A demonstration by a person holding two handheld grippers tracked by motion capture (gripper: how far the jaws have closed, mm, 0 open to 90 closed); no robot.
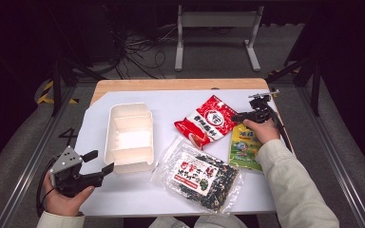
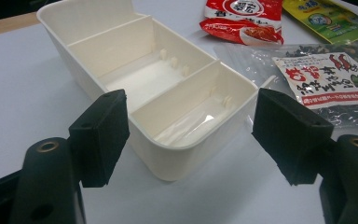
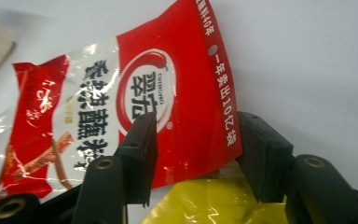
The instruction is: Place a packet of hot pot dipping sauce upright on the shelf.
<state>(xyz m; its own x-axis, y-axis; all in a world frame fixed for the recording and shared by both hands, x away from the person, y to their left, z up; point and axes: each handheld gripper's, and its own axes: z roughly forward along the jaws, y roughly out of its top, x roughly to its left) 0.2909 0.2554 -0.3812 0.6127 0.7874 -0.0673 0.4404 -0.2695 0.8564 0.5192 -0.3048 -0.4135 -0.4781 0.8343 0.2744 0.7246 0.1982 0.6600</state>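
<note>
Red packet (image 3: 121,107) corner between parted right tongs (image 3: 196,154), pads not pressing.

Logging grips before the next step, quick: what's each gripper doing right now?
Left gripper: open, holding nothing, jaws facing the white box.
Right gripper: open, jaws either side of the red packet corner, not yet pressing it.

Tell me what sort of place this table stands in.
Probably a lab or recording workshop, not a kitchen: loose cables lie on the grey floor behind the table, a bare white stand is there, and dark metal frame posts flank the table.
</note>
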